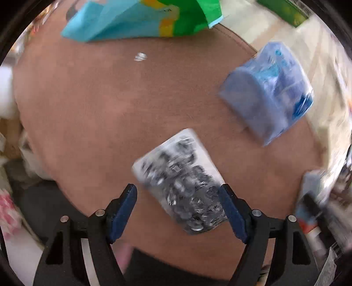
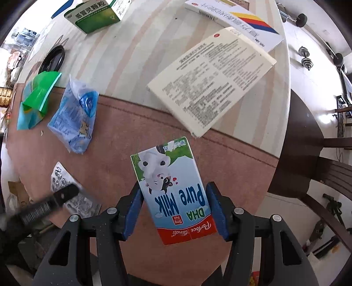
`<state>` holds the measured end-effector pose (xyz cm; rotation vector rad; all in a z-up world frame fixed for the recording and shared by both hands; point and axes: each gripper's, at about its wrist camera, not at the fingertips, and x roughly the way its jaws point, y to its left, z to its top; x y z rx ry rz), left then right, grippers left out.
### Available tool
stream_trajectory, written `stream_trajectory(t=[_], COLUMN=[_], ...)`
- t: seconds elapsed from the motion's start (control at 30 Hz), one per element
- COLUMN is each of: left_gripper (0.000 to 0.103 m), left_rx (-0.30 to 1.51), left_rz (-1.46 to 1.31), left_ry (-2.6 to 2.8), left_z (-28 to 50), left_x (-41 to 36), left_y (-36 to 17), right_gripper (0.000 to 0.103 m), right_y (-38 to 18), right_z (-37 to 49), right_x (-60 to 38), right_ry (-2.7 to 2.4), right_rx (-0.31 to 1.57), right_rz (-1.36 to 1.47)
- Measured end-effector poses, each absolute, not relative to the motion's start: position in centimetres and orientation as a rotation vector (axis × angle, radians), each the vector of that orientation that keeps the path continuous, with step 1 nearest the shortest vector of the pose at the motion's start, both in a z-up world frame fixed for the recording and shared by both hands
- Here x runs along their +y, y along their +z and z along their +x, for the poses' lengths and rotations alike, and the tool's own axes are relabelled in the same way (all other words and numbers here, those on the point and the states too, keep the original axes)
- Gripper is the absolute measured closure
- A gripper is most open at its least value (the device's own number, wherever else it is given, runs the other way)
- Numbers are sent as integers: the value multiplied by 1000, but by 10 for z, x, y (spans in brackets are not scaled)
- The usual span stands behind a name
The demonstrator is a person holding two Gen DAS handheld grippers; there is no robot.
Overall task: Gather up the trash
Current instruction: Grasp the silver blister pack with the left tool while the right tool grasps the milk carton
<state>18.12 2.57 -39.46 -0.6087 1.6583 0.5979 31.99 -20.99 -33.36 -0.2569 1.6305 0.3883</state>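
Observation:
My right gripper (image 2: 173, 193) is shut on a milk carton (image 2: 173, 189) with a cow picture, held above the brown mat (image 2: 123, 140). My left gripper (image 1: 178, 195) is open over a clear black-and-white printed wrapper (image 1: 182, 180), which lies between its fingers on the mat (image 1: 110, 105); contact is unclear in the blur. That wrapper also shows in the right wrist view (image 2: 72, 193), with the left gripper's dark body over it. A crumpled blue plastic bag (image 1: 268, 92) (image 2: 74, 118) and a green and light-blue bag (image 1: 140, 17) (image 2: 37, 99) lie further off.
On the striped tablecloth (image 2: 132, 55) lie a printed leaflet (image 2: 213, 79), a white medicine box with coloured stripes (image 2: 237, 19), a green medicine box (image 2: 96, 15) and a black round lid (image 2: 52, 59). A small scrap (image 1: 140, 57) lies on the mat. Chairs stand right of the table.

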Motion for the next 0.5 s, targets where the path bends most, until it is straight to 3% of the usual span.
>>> stream_trajectory(t=[0.23, 0.37, 0.43, 0.5], left_gripper=[28, 29, 40, 40], left_rx=[1480, 1520, 1549, 1570], left_rz=[-1098, -939, -819, -694], left_ry=[657, 671, 650, 595], left_z=[140, 146, 160, 164], left_x=[62, 49, 38, 29], left_y=[-413, -415, -414, -415], right_gripper=[43, 41, 41, 44], right_y=[-355, -362, -363, -365], right_z=[318, 319, 318, 316], right_x=[-201, -191, -187, -179], right_ry=[384, 383, 390, 396], right_rx=[1663, 1671, 1668, 1659], right_rz=[-260, -287, -310, -326])
